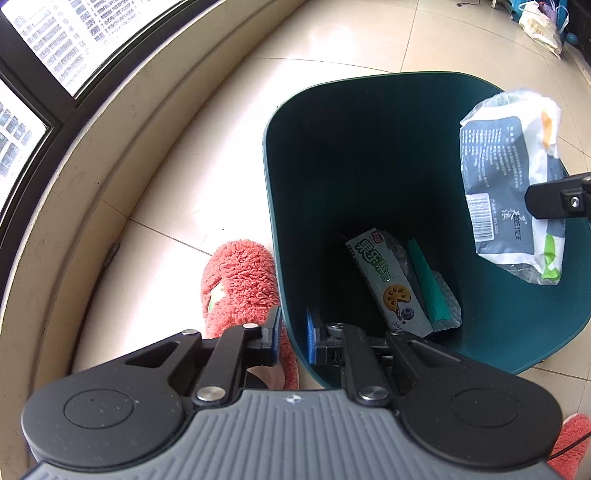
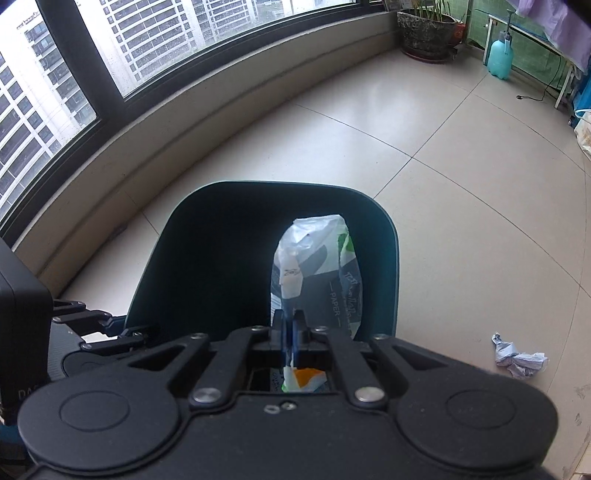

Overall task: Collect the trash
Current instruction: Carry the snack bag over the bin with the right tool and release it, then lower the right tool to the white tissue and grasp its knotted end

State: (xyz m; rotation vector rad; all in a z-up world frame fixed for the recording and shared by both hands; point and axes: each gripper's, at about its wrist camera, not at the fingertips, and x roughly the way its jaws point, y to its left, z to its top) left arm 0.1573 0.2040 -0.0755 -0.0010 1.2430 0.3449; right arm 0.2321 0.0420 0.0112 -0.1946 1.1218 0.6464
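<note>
A dark green bin (image 1: 369, 147) stands on the tiled floor. My left gripper (image 1: 293, 338) is shut on its near rim, one blue pad outside the wall and one inside. At the bottom of the bin lie a snack box (image 1: 388, 280) and a green packet (image 1: 432, 291). My right gripper (image 2: 290, 321) is shut on an empty tissue-paper wrapper (image 2: 314, 273), white and dark with green and orange patches. In the left wrist view the wrapper (image 1: 509, 177) hangs over the right side of the bin's mouth, pinched by the right gripper (image 1: 546, 201). The bin (image 2: 221, 240) lies right beneath it.
A crumpled piece of pale paper (image 2: 519, 358) lies on the floor right of the bin. A person's red fluffy slipper (image 1: 240, 284) stands against the bin's left side. A low window ledge (image 2: 184, 122) curves behind. A plant pot (image 2: 426, 33) and a blue spray bottle (image 2: 500, 55) stand far off.
</note>
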